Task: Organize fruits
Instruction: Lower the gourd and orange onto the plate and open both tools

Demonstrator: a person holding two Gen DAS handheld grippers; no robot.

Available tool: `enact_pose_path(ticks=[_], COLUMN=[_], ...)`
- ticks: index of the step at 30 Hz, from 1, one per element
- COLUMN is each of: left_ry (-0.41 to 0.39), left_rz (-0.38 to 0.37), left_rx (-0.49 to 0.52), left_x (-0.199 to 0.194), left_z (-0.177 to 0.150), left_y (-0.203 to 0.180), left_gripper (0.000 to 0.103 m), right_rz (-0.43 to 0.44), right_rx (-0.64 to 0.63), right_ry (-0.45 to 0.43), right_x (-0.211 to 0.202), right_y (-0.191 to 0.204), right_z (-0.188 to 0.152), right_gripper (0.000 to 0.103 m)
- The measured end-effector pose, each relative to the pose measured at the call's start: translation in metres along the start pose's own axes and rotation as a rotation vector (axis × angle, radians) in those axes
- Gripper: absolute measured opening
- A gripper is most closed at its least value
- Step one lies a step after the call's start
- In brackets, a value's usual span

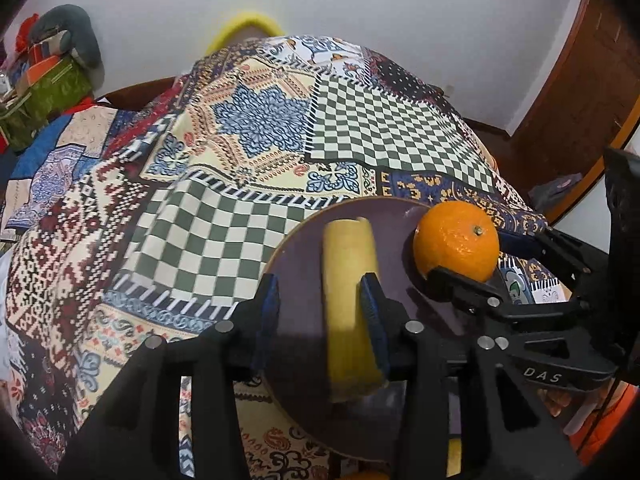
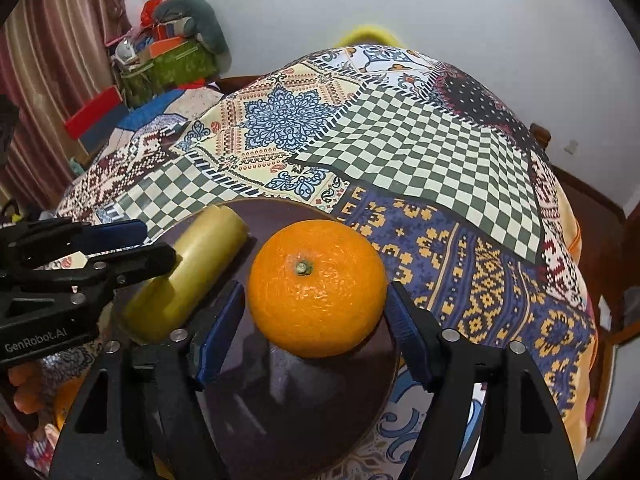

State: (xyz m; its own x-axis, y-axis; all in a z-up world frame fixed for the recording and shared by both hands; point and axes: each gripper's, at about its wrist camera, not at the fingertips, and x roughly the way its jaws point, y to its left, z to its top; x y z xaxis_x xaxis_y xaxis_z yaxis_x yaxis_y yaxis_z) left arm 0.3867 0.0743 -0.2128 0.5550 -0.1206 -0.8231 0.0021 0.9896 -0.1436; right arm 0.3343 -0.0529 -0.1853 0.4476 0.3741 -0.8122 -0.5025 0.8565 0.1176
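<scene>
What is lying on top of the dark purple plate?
On the plate lie a yellow banana piece and an orange. The left claw straddles the banana piece, the right claw the orange. Both claws cover the plate's near part.

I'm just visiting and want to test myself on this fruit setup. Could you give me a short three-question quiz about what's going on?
1. True or false: the orange sits on the dark plate.
2. Which fruit lies between the fingers of the left gripper? A) orange B) banana C) apple
3. Fill in: the right gripper has its fingers on either side of the ____.

Key:
1. True.
2. B, the banana; only its right pad visibly touches it, with a gap on the left.
3. Orange; the left pad stands clearly off it.
</scene>
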Motion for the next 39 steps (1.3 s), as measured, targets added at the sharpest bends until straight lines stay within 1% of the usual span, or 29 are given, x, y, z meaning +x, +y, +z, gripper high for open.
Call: enact_pose_path(ticks=[7, 14, 18, 23, 25, 28, 32, 35, 39], left_ry=[-0.050, -0.114, -0.148, -0.203, -0.225, -0.248, -0.242, -0.220, -0.170], left_rz=[0.007, 0.004, 0.009, -0.002, -0.008, -0.008, -0.006, -0.005, -0.005], left_rx=[-0.007, 0.007, 0.021, 0.025, 0.026, 0.033, 0.034, 0.028, 0.009], left_x=[-0.034, -0.080, -0.106, -0.144, -0.158, -0.172, -0.179, -0.176, -0.166], left_z=[-0.001, -0.009, -0.018, -0.033, -0.040, -0.051, -0.064, -0.073, -0.087], left_y=[0.001, -0.008, -0.015, -0.023, -0.026, -0.031, -0.035, -0.035, -0.030], left_gripper=[0.042, 0.043, 0.046, 0.048, 0.052, 0.055, 0.056, 0.057, 0.057], right_rz=[-0.013, -0.018, -0.023, -0.018, -0.022, -0.038, -0.056, -0.073, -0.085], right_rx=[0.016, 0.011, 0.002, 0.009, 0.012, 0.017, 0.022, 0.035, 0.061], right_ry=[-0.052, -0.135, -0.190, -0.236, -0.249, -0.266, -0.272, -0.272, -0.246], right_x=[-0.028, -0.073, -0.099, -0.128, -0.138, -0.152, -0.164, -0.167, -0.167], right_y=[0.002, 0.013, 0.023, 0.027, 0.028, 0.030, 0.030, 0.028, 0.024], right_z=[-0.003, -0.007, -0.012, -0.024, -0.031, -0.043, -0.056, -0.067, -0.085], right_gripper=[0.072, 0.073, 0.078, 0.078, 0.078, 0.078, 0.080, 0.082, 0.083])
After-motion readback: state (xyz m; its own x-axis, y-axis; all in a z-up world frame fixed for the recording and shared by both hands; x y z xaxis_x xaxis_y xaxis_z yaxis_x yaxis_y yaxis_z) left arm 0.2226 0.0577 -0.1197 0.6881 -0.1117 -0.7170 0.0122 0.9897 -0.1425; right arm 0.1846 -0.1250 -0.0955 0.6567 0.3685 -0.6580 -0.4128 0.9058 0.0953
